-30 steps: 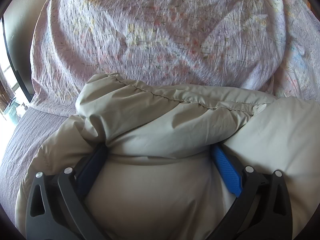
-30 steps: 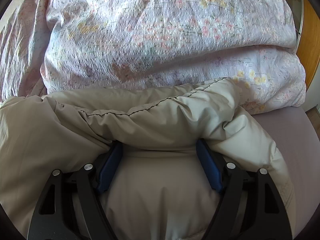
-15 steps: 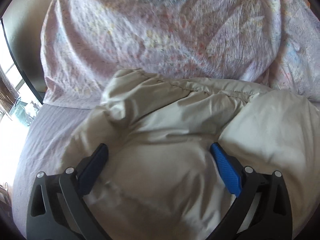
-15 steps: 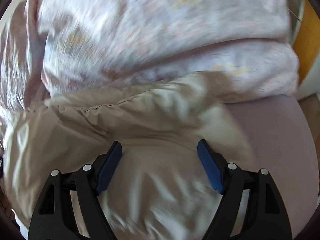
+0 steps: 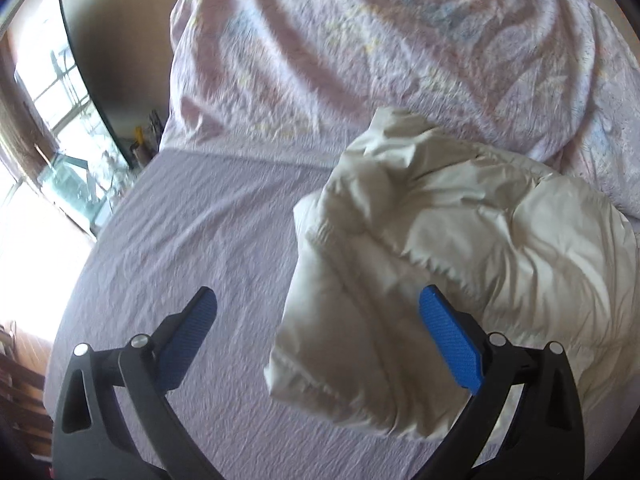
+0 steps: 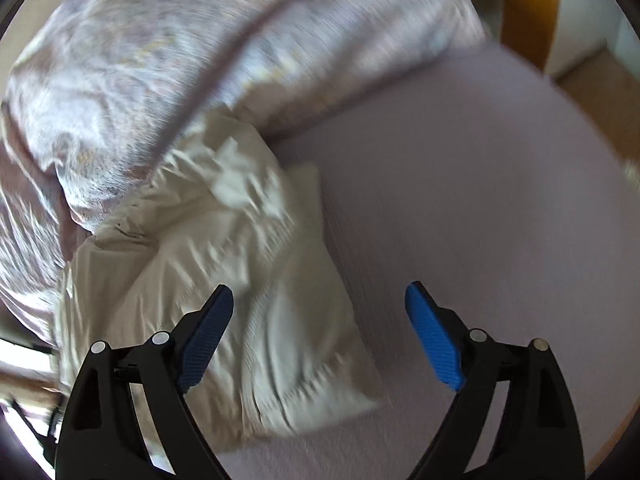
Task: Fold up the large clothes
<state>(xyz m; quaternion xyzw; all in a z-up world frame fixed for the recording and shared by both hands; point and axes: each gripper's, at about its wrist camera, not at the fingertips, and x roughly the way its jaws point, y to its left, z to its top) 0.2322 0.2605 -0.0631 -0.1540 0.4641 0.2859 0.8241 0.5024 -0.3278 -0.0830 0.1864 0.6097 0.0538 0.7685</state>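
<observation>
While folded into a puffy bundle, lay on the lilac sheet (image 5: 192,240), far edge against the flowered duvet (image 5: 360,40): one beige padded jacket (image 5: 460,240), cuffed end nearest the camera.

Left gripper (image 5: 316,320): jaws wide apart, nothing pinched; the jacket's near corner seen below and between the fingers, apparently untouched.

Right gripper (image 6: 318,312): jaws opening, nearly at widest, nothing pressed; the jacket's edge seen beneath the gap, blurred.

Judged step: release made, bundle left to settle.

Handling notes: slippery, springy fill, likely to unfold; best pressed flat along the top crease, squared at both corners, grasped by the seamed hem rather than loose bulk. Contact with the sheet not to be told from the blur.
</observation>
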